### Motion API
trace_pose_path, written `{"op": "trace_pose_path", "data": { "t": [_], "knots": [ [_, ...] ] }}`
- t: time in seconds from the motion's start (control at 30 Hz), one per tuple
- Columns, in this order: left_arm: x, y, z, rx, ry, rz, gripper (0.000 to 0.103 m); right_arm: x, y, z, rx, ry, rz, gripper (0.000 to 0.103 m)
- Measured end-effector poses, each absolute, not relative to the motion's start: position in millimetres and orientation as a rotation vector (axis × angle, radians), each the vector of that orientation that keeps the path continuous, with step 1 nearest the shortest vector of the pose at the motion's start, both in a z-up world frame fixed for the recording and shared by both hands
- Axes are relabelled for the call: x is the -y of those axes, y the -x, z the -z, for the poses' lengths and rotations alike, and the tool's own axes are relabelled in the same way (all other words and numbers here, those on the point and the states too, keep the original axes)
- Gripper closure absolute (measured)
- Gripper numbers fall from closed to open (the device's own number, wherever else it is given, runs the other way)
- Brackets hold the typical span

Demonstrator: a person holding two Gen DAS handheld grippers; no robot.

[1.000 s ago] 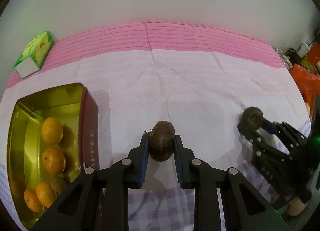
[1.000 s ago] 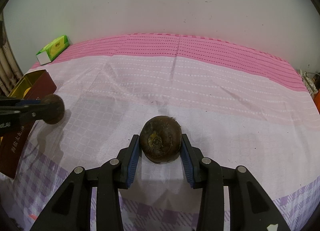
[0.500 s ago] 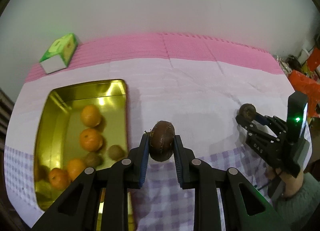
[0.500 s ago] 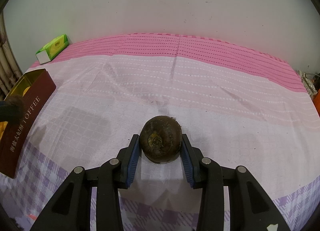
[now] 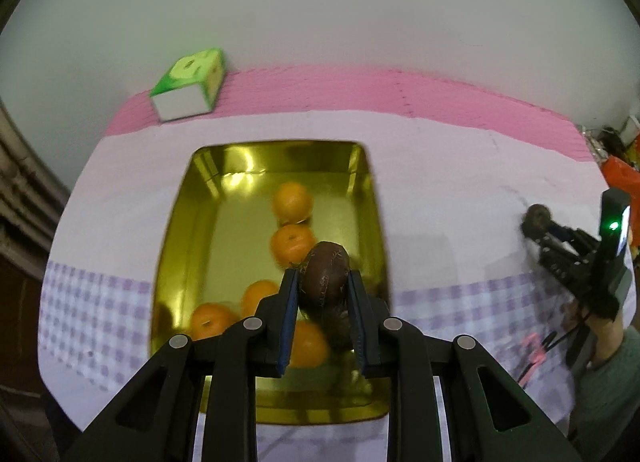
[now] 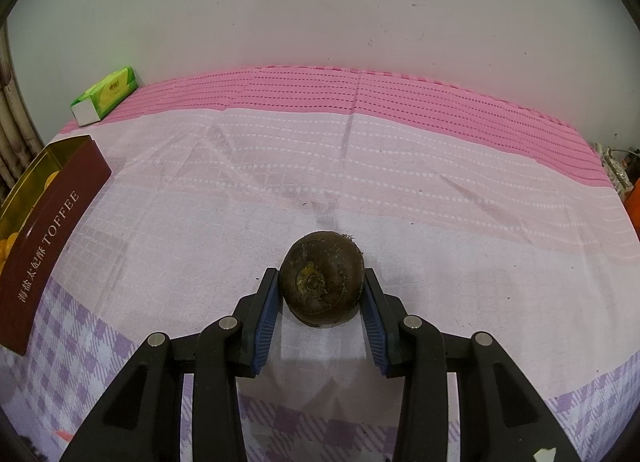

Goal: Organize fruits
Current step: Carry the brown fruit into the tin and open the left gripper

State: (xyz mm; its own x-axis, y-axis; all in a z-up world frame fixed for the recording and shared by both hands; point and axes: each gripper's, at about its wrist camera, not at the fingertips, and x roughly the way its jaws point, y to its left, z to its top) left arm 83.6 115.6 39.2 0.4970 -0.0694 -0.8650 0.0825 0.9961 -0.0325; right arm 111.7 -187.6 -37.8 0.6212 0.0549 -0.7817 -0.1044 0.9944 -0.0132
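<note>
Left wrist view: the left tool (image 5: 323, 292) is closed on a dark brown fruit (image 5: 325, 277), its blue pads pressing the fruit's two sides. The fruit hangs above the near right part of an open gold tin (image 5: 192, 246), which sits near the left edge of the counter (image 5: 460, 181). The counter is covered by a cloth that is pink along the far edge, pale in the middle and purple-checked along the near edge. Inside the tin lie several oranges (image 5: 292, 203): two toward the middle, the rest at the near end, partly hidden by the tool. A darker fruit lies beneath the held one, but it is too hidden to identify. A green and white box (image 5: 188, 85) rests at the far left corner of the counter, against the wall. Toward the right edge, the right tool (image 5: 536, 223) appears, held by a hand (image 5: 604, 336) with a grey-green sleeve.

Right wrist view: the right tool (image 6: 320, 298) grips a second brown fruit (image 6: 322, 278), round and with a rough stem scar facing the camera. This fruit rests on the pale cloth near the middle of the counter (image 6: 440, 165), both pads touching its sides. The tin (image 6: 44, 217) shows its dark red outer wall, lettered TOFFEE, at the left edge, well apart from this fruit. The box (image 6: 106, 95) stands at the far left corner.
</note>
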Motion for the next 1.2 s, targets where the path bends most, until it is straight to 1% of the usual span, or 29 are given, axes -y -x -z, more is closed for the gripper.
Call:
{"op": "trace_pose_path", "data": {
  "t": [0.3, 0.53, 1.2],
  "knots": [
    [-148.4, -72.3, -15.4, -1.106, -0.036, 0.028, 0.078, 188.0, -111.9, 38.4, -0.895, 0.060, -0.091, 0.065],
    [-156.6, -68.6, 1.8, -1.136, -0.023, 0.017, 0.078, 187.4, -111.5, 38.6, -0.895, 0.060, -0.091, 0.065],
    [-166.7, -70.0, 3.6, -1.126, -0.003, 0.018, 0.078, 188.5, -112.3, 39.1, -0.894, 0.067, -0.091, 0.066]
  ]
}}
